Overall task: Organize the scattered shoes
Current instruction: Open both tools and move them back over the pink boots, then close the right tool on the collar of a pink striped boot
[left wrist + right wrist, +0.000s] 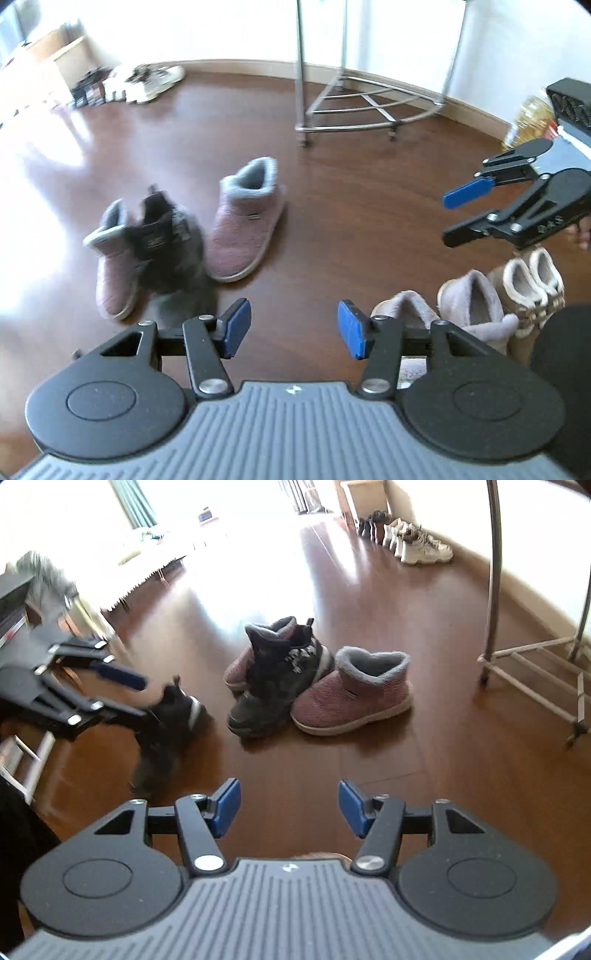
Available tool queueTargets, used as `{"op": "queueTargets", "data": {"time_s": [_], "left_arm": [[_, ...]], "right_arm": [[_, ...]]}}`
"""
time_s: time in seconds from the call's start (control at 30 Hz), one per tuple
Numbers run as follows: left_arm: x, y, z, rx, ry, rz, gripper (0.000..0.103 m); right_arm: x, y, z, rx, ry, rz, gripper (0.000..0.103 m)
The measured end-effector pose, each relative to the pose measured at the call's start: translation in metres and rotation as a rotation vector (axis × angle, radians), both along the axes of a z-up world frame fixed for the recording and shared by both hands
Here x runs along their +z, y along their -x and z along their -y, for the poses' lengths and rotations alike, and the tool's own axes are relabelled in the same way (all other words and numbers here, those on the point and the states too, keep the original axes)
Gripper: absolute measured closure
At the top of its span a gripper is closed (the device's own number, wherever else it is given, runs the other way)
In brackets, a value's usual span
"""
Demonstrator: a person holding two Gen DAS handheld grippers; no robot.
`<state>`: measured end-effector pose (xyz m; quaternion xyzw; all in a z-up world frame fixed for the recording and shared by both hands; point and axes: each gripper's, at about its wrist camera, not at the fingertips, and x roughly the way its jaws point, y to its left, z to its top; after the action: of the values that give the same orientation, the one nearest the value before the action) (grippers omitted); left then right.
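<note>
Glossy wood-look floor [424, 602] w/ glare, pink boots [354, 698] – ribbed knit cloth, grey fleece lining, dark sneaker [273, 686] matt, rack [354, 110] – bare shiny metal, grey slippers [476, 306] plush, gripper pads [352, 330] smooth blue plastic.

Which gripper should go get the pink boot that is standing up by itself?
Probably the right gripper. In its own view the standing pink boot lies almost straight ahead across bare floor, jaws open and empty. The left gripper is empty too, but a dark shoe lies nearer its line.
</note>
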<state>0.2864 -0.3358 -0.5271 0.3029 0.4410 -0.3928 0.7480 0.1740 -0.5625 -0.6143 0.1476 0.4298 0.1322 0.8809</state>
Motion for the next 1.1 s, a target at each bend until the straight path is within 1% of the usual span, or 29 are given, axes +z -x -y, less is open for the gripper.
{"op": "queueTargets", "data": {"time_s": [0.03,0.07,0.1,0.13,0.2,0.23,0.27,0.33,0.37,0.43,0.47,0.53,0.57,0.63,0.7,0.73,0.77,0.87,0.9,0.97,1.03,1.07,1.1], "left_arm": [[-0.003,-0.004,0.0,0.007,-0.028,-0.002,0.045],[-0.011,-0.008,0.004,0.012,-0.075,0.003,0.045],[-0.018,-0.01,0.007,0.003,-0.089,0.011,0.045],[-0.026,-0.014,0.01,-0.007,-0.1,0.02,0.045],[-0.049,-0.03,0.018,-0.029,-0.083,0.043,0.045],[-0.058,-0.035,0.02,-0.027,-0.074,0.053,0.045],[-0.075,-0.048,0.023,-0.01,-0.056,0.07,0.045],[-0.1,-0.076,0.024,0.083,-0.018,0.046,0.046],[-0.112,-0.089,0.024,0.126,0.002,0.032,0.046],[-0.126,-0.111,0.023,0.159,0.043,-0.027,0.046],[-0.133,-0.122,0.023,0.171,0.062,-0.052,0.046],[-0.143,-0.134,0.021,0.152,0.064,-0.052,0.046],[-0.149,-0.14,0.02,0.143,0.065,-0.051,0.046],[-0.157,-0.149,0.019,0.142,0.065,-0.05,0.046],[-0.172,-0.162,0.02,0.143,0.064,-0.085,0.046],[-0.179,-0.166,0.021,0.138,0.055,-0.094,0.046],[-0.182,-0.168,0.022,0.133,0.046,-0.09,0.046],[-0.195,-0.174,0.026,0.136,0.009,-0.048,0.046],[-0.198,-0.175,0.026,0.142,0.002,-0.049,0.046],[-0.204,-0.178,0.026,0.152,-0.011,-0.054,0.046],[-0.208,-0.177,0.025,0.157,-0.027,-0.05,0.046],[-0.209,-0.177,0.025,0.161,-0.031,-0.05,0.046],[-0.21,-0.176,0.025,0.167,-0.037,-0.051,0.046]], "right_arm": [[-0.003,-0.011,0.0,0.008,-0.018,-0.006,0.054],[-0.01,-0.025,-0.003,0.022,-0.026,-0.017,0.059],[-0.019,-0.045,-0.008,0.045,-0.023,-0.036,0.072],[-0.026,-0.059,-0.013,0.054,-0.014,-0.051,0.077],[-0.037,-0.079,-0.018,0.055,0.019,-0.047,0.077],[-0.043,-0.089,-0.021,0.056,0.036,-0.045,0.077],[-0.048,-0.098,-0.023,0.055,0.054,-0.044,0.077],[-0.059,-0.114,-0.026,0.045,0.098,-0.044,0.077],[-0.067,-0.131,-0.029,0.044,0.123,-0.043,0.077],[-0.073,-0.15,-0.033,0.038,0.145,-0.031,0.073],[-0.078,-0.166,-0.036,0.033,0.164,-0.022,0.072],[-0.086,-0.196,-0.04,0.036,0.223,-0.003,0.063],[-0.091,-0.21,-0.042,0.036,0.252,0.004,0.061],[-0.102,-0.233,-0.045,0.034,0.312,-0.011,0.06],[-0.114,-0.255,-0.047,0.033,0.366,-0.027,0.06],[-0.121,-0.263,-0.046,0.036,0.367,-0.042,0.06],[-0.133,-0.277,-0.045,0.044,0.363,-0.076,0.06],[-0.152,-0.291,-0.043,0.051,0.342,-0.122,0.06],[-0.159,-0.295,-0.044,0.055,0.332,-0.137,0.06],[-0.171,-0.3,-0.046,0.081,0.324,-0.154,0.064],[-0.183,-0.302,-0.05,0.121,0.329,-0.157,0.079],[-0.184,-0.301,-0.052,0.154,0.341,-0.137,0.081],[-0.184,-0.3,-0.051,0.173,0.344,-0.13,0.086]]}}
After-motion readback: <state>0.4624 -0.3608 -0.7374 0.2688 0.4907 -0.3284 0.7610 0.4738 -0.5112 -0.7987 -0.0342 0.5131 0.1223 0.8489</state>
